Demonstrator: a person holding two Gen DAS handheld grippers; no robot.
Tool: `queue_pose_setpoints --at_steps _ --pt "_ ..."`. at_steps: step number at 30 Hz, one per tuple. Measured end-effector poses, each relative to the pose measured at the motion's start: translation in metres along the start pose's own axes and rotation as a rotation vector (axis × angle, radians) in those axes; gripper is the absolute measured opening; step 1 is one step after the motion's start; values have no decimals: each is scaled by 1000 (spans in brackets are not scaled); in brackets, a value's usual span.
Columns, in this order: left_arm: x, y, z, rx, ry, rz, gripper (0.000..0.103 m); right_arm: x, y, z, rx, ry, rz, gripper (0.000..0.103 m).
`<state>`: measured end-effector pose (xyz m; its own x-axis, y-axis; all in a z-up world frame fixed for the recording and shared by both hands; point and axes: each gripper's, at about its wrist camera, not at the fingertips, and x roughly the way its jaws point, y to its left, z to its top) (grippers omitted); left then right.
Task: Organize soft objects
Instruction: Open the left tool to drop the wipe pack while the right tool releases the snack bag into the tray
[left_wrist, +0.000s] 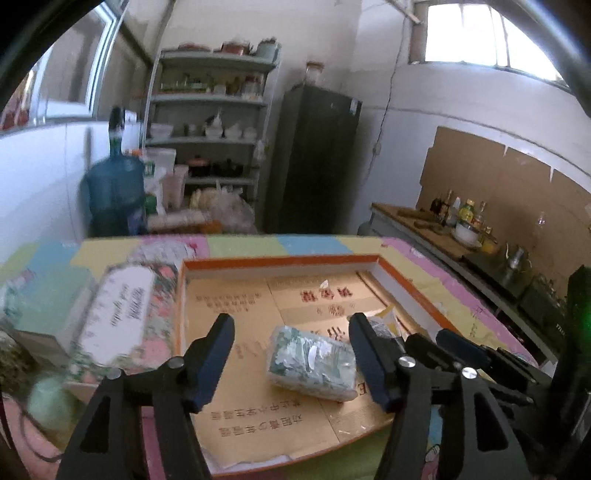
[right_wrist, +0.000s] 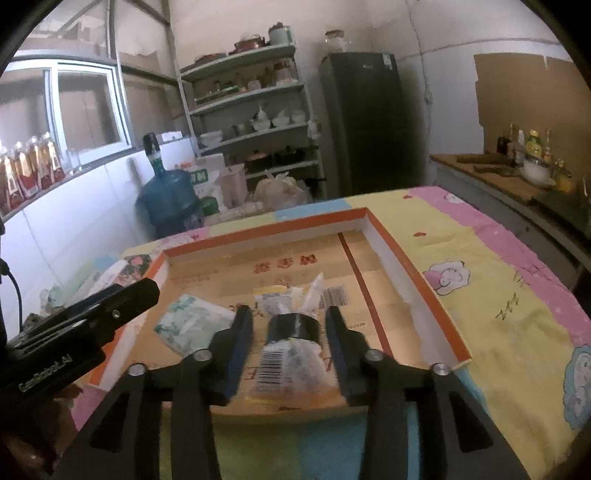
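Currently both claws are released: left gripper (left_wrist: 291, 363) is spread around the green-patterned soft tissue pack (left_wrist: 314, 363), untouched. The clear crinkly plastic packet with black band (right_wrist: 290, 345) lies loose between the right gripper (right_wrist: 290, 345) fingers. It could be dragged out of the shallow orange-rimmed cardboard tray (right_wrist: 413, 266) if snagged on withdrawal.

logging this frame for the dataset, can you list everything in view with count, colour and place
tray: 1, orange rim, tan cardboard floor, on the table
tissue pack: 1, green-white, in the tray, left part
clear bag: 1, with a black band and a barcode, in the tray, between the right gripper's fingers
floral box: 1, pink-white, left of the tray
cloth: 1, pastel patches, over the table
water jug: 1, blue, on the floor behind the table
shelf: 1, grey, by the back wall, full of dishes
fridge: 1, dark, right of the shelf
bottles: several, on the right counter
left gripper: 1, black, open over the tissue pack
right gripper: 1, black, open around the clear bag
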<state>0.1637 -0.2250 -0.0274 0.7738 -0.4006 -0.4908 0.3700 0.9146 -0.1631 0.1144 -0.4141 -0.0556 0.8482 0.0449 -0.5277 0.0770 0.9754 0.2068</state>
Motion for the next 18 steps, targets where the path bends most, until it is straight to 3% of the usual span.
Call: queue_pose_setpoints --at_steps 3,9,18 --pt "-18 0 2 28 -37 4 67 -12 10 -5 -5 -24 -11 59" --pt "-46 9 1 24 -47 14 67 -27 24 -13 2 -41 3 61" --pt "-77 31 -7 14 -60 108 67 -45 43 -17 3 -55 21 61"
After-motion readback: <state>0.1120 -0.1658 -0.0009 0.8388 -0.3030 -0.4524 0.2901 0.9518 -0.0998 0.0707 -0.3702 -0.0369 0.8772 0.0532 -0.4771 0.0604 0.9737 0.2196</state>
